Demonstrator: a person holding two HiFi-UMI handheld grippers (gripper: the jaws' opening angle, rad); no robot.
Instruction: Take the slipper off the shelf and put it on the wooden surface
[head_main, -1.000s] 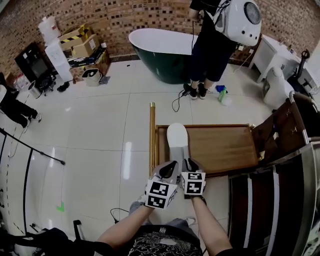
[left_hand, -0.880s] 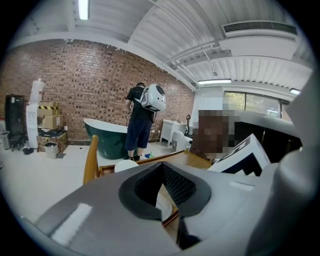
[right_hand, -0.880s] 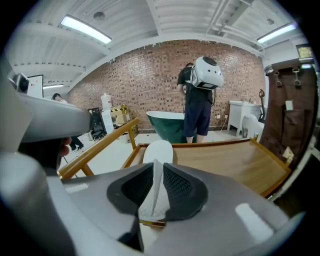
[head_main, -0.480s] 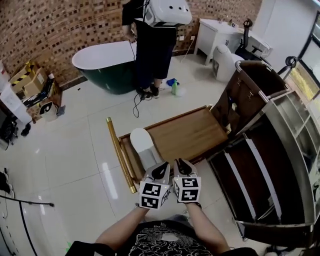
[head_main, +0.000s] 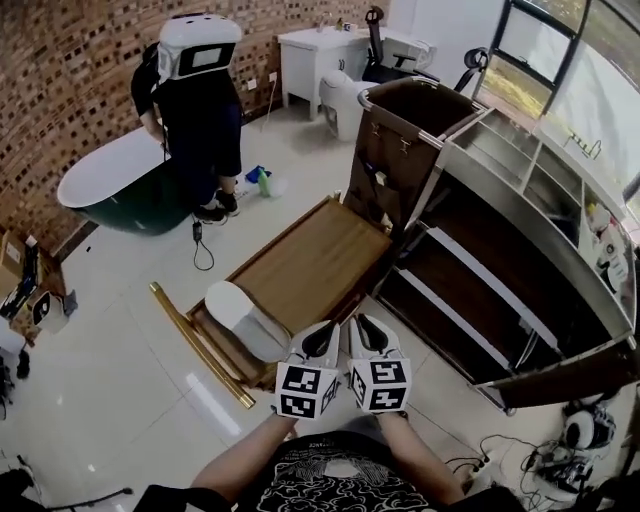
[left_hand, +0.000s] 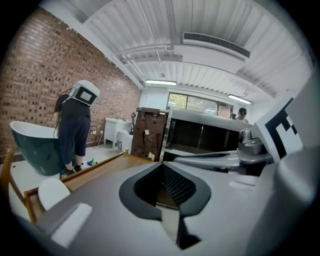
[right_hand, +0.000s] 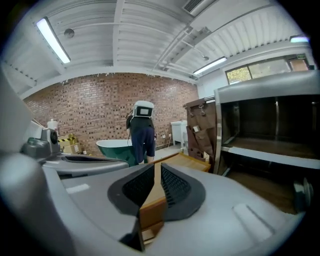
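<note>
Lying lower-left on the wooden surface (head_main: 310, 265), the slipper (head_main: 233, 311) looks light, squashy (pinch its sole edge); left gripper (head_main: 322, 338) pressed together empty, right gripper (head_main: 367, 335) closing, nothing between.

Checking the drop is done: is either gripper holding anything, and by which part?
Nothing is held. The left gripper is empty; the right gripper is closing its jaws on nothing. The slipper lies on the wooden surface.
</note>
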